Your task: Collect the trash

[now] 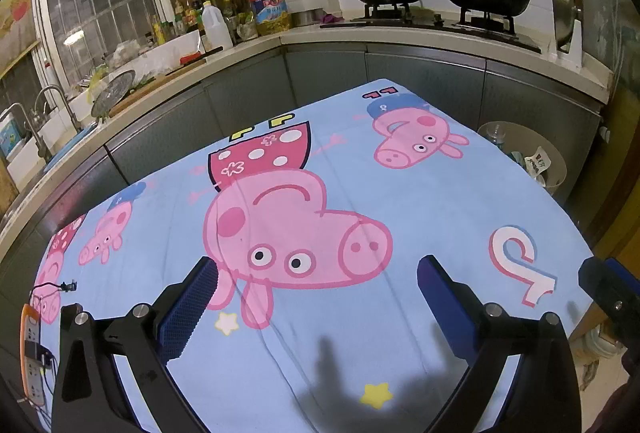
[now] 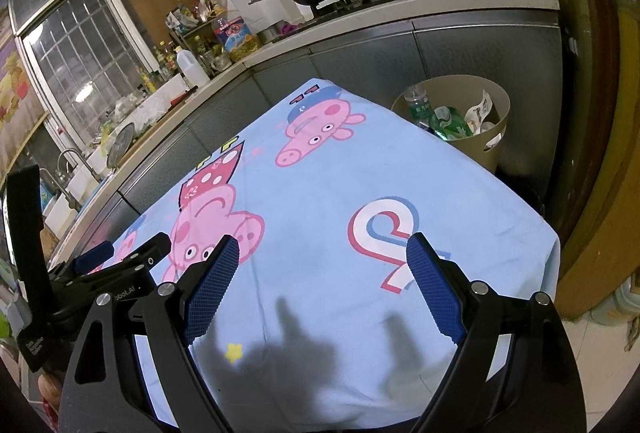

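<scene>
Both pairs of tongs stand wide apart with nothing between them: the left gripper (image 1: 316,281) fills the bottom of its view over the pig-printed blue tablecloth (image 1: 420,193), and the right gripper (image 2: 320,273) does the same over the large letter print at lower centre of its own frame. No loose trash shows anywhere on the cloth in either view; what trash is visible already sits in the beige bin (image 2: 496,101) at the upper right of the right wrist picture, where a green plastic bottle (image 2: 452,123), a clear bottle and some crumpled wrappers poke above the rim. In the left wrist view the same bin shows at the right edge, just beyond the table's far corner. Judging from this, the collecting looks finished or nearly so. The risks are small but real: the bin stands close against the table corner and looks full, so a careless swing of the right gripper toward it could knock the tall bottles out or tip the bin. The cloth lies loose with wrinkles, and a finger dragging across it could snag and pull it. The two grippers also sit near each other, the left one showing at the lower left of the right wrist frame, and could collide.
</scene>
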### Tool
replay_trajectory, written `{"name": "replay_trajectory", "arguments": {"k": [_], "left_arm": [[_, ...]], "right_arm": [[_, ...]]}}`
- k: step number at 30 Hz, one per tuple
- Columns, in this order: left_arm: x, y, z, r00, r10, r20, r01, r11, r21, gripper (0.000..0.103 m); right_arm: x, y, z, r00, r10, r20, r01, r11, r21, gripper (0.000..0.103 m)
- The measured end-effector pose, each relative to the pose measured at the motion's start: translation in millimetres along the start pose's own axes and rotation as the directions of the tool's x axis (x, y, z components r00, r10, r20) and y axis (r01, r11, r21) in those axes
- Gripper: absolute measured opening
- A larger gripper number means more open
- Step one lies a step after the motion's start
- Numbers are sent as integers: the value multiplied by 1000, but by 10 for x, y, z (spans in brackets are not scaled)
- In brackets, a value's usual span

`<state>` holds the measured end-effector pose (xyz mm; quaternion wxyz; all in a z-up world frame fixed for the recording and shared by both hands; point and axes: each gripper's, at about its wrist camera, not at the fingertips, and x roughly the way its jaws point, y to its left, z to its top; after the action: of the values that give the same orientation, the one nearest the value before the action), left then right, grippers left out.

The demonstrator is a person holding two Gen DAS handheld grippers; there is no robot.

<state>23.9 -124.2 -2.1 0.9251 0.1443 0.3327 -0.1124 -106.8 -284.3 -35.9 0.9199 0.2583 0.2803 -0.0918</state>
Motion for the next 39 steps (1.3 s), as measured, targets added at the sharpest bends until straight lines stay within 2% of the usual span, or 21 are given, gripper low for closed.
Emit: {"name": "replay_trajectory", "arguments": {"k": [39], "left_arm": [[97,100,-48,1000,3,-30,-3,1000,-4,99]], "right_arm": [[2,-29,5,1000,2,-3,-2,1000,6,85]]}}
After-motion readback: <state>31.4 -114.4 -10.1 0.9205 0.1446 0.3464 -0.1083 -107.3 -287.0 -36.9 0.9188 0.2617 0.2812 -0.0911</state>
